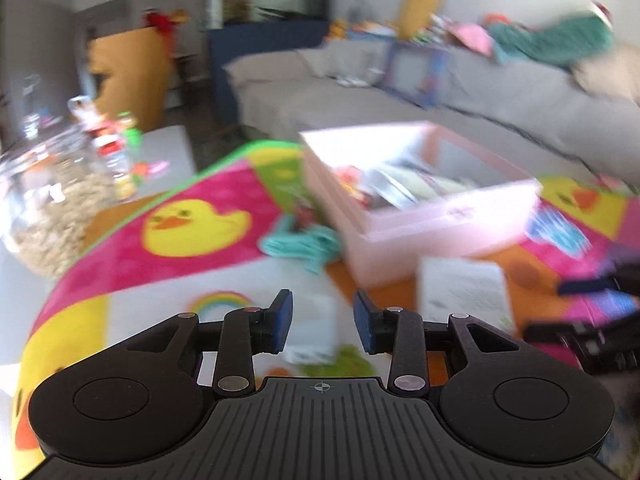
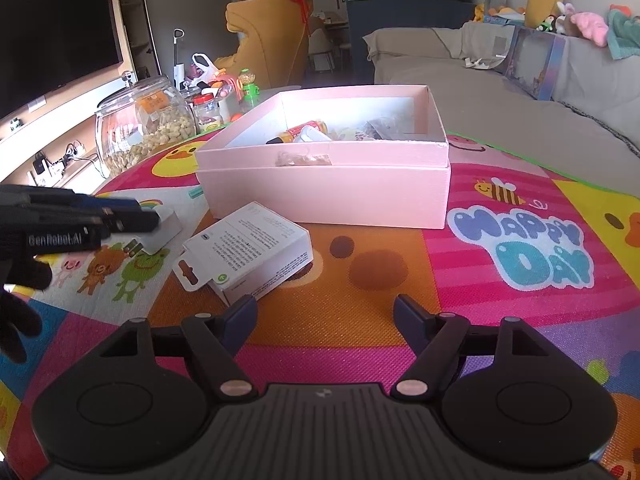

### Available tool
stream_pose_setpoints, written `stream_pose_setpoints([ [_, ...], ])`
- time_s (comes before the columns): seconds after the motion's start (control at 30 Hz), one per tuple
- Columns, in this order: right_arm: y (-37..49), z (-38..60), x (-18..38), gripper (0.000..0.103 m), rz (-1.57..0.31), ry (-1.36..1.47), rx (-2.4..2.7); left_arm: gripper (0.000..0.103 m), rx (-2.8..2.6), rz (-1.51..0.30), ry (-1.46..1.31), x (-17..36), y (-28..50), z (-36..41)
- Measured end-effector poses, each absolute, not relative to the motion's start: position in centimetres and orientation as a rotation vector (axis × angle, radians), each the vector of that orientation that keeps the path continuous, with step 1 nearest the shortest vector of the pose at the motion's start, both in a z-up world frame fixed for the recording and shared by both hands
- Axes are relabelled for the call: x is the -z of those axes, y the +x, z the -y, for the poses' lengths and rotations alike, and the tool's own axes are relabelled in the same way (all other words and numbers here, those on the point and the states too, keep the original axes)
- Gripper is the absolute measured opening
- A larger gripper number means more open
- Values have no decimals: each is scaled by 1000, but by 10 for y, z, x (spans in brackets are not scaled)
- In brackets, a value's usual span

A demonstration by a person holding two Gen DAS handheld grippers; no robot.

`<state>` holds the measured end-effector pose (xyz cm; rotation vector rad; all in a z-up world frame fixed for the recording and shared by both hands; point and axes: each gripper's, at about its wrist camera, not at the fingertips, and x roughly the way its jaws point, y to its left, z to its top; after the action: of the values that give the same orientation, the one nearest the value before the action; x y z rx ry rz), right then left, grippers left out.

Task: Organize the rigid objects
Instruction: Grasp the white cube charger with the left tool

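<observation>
The pink box (image 2: 324,196) looks like matt cardboard, smooth-sided. The small white carton (image 2: 256,252) beside it is printed paperboard with a slight sheen. Under both lies a play mat (image 2: 360,320) with a fine woven-looking, dimpled texture and bright print. The big jar (image 2: 140,128) is clear and glossy. The right claw (image 2: 325,322) is matt black plastic with silvery metal pivots.

Left gripper (image 1: 323,322) open above a white adapter (image 1: 316,320) — pink box (image 1: 420,232) beyond, blurred.
</observation>
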<state>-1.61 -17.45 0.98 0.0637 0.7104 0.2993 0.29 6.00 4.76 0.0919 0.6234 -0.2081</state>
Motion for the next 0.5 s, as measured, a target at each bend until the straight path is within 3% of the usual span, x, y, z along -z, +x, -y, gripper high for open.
stream_pose_setpoints([
  [0.33,-25,172,-20,77,-675,81,-372,37,219,-724,-39,-29,24,-73],
  [0.5,-21,123,-34,77,-617,-94,-415,40,226,-745,-56,-18,17,-76],
])
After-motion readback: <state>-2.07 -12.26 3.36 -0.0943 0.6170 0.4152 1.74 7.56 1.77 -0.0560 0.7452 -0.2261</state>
